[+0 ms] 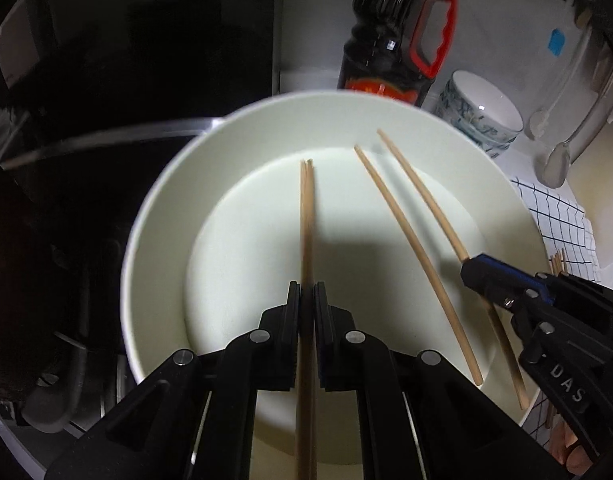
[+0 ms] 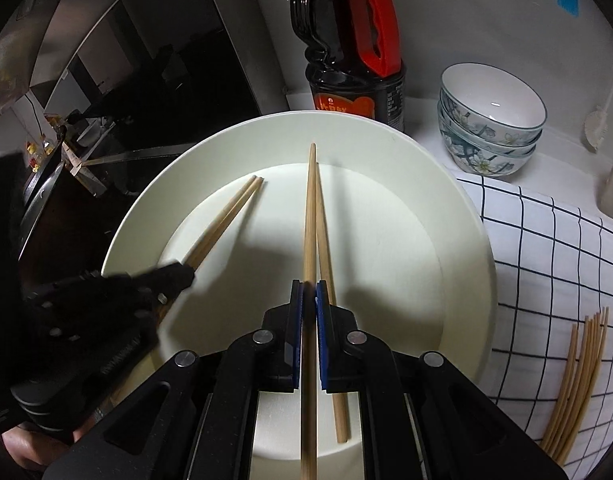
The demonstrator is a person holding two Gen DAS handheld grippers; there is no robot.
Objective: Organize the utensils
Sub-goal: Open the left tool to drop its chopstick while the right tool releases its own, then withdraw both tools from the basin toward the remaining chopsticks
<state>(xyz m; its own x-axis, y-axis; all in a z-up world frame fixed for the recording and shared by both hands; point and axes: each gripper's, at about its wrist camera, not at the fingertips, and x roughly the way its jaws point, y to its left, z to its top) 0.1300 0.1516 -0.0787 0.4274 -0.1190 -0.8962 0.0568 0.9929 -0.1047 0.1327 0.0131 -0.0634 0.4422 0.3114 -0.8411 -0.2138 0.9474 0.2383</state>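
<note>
Left wrist view is filled mostly by a large round cream-white plate (image 1: 234,152) with a raised rim, sitting on the pale tabletop (image 1: 306,32); the right wrist view shows the same plate (image 2: 458,240) with its right edge lying over a white cloth with a dark grid pattern (image 2: 546,264). Behind the plate stands a tall dark sauce bottle with a red handle (image 2: 346,52), and to its right a stack of white bowls with blue floral print (image 2: 494,120). On the cloth lies a loose bundle of light wooden chopsticks (image 2: 582,376), fanned slightly, well apart from the plate's centre.

Left hand-held gripper (image 1: 307,288) is pressed together on a pair of wooden chopsticks (image 1: 307,216), which lie side by side and reach forward over the plate's flat middle. Whether their tips touch the plate cannot be told.

Right hand-held gripper (image 2: 309,290) pinches one long wooden chopstick (image 2: 309,216) between its blue-lined pads (image 2: 321,320). A second wooden chopstick (image 2: 326,240) runs just beside it on the right, outside the jaws, the two tips converging near the plate's far rim. In the left wrist view these two sticks appear spread apart over the plate's right half.
</note>
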